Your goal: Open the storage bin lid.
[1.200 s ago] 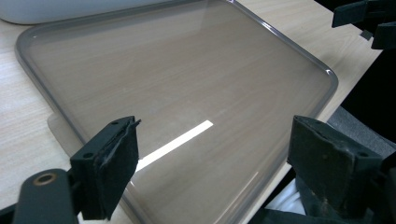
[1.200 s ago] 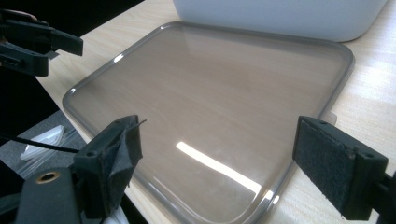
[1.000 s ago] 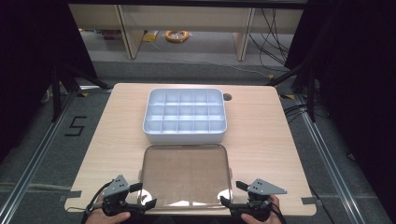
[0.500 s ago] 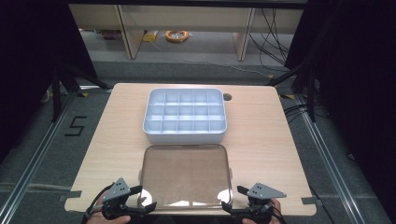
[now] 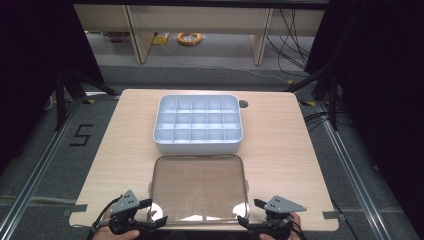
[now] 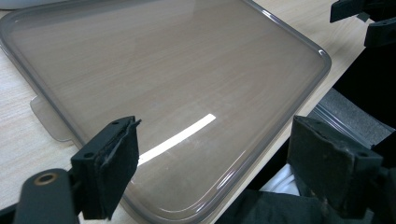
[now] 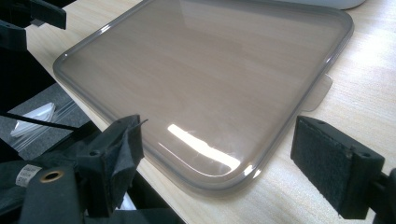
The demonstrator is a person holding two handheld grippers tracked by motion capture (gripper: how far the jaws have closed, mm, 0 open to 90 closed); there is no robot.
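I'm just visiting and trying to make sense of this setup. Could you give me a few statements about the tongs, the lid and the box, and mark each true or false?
1. The clear lid lies flat on the table, nearer the person than the white divided box. True.
2. The lid is already on the box. False: it lies apart from the box, on the table's near side.
3. Both the left tongs and the right tongs are open. True.
4. The box compartments hold small parts. False: they look empty.
5. The left tongs have clamped the lid's corner. False: the jaws stand apart by the near corner, not closed on it.
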